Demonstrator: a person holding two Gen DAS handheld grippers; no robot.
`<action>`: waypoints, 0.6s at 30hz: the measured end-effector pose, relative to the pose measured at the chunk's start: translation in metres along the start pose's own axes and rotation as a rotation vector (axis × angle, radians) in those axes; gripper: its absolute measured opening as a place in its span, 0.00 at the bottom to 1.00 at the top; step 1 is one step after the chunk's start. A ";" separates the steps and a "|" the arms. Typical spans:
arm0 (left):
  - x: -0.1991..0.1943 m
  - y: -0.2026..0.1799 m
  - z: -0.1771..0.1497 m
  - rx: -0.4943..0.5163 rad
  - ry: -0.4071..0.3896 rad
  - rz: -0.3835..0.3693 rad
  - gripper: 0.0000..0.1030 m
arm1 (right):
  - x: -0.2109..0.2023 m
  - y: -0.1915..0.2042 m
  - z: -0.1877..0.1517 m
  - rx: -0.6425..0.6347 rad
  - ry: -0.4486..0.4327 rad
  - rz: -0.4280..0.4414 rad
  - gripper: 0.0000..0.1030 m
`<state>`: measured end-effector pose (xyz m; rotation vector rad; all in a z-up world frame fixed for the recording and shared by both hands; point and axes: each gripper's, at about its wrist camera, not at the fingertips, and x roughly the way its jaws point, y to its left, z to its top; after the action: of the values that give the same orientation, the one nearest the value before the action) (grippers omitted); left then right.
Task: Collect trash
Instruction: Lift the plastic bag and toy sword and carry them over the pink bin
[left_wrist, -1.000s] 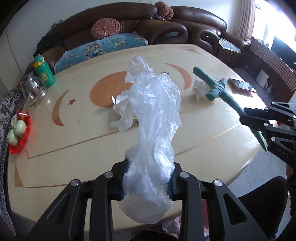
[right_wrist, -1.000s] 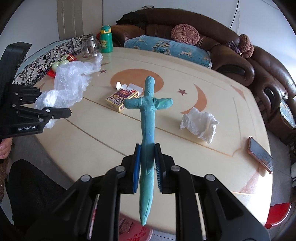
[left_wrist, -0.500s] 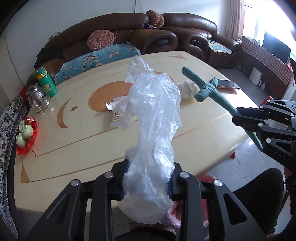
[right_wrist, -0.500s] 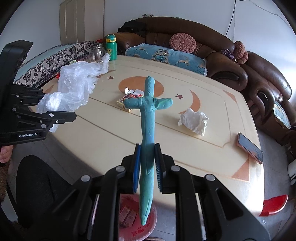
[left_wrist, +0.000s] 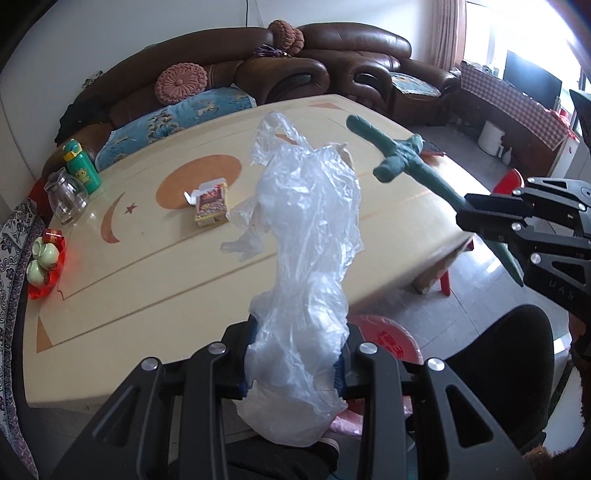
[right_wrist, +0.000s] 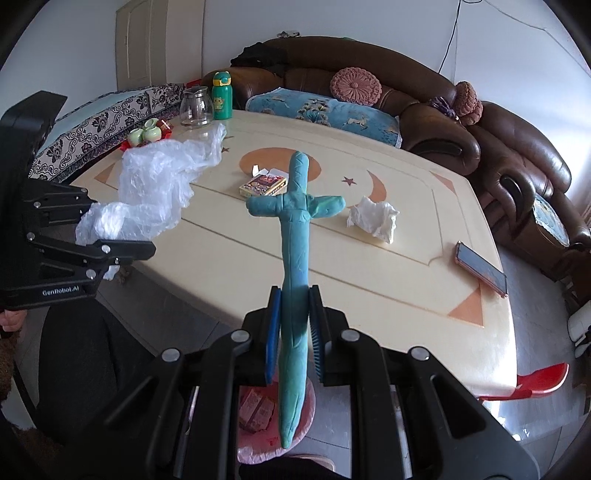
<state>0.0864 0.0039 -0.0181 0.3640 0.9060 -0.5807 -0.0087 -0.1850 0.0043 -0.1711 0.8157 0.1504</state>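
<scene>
The left tool (left_wrist: 293, 365) is clamped on a crumpled clear plastic bag (left_wrist: 310, 236) held above the worktop's (left_wrist: 147, 273) near edge; the right tool (right_wrist: 294, 332) pinches a teal cross-shaped clay piece (right_wrist: 295, 236) over a pink bin (right_wrist: 306, 406).
</scene>
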 end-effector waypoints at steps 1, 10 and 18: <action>0.000 -0.002 -0.002 0.002 0.004 -0.005 0.30 | -0.003 0.000 -0.002 0.003 0.000 -0.001 0.16; -0.001 -0.022 -0.022 0.019 0.028 -0.035 0.30 | -0.020 0.007 -0.025 0.012 0.010 0.001 0.16; 0.009 -0.039 -0.040 0.029 0.069 -0.062 0.30 | -0.024 0.018 -0.045 0.022 0.041 0.020 0.16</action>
<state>0.0417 -0.0082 -0.0502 0.3851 0.9789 -0.6425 -0.0601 -0.1783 -0.0102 -0.1459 0.8602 0.1571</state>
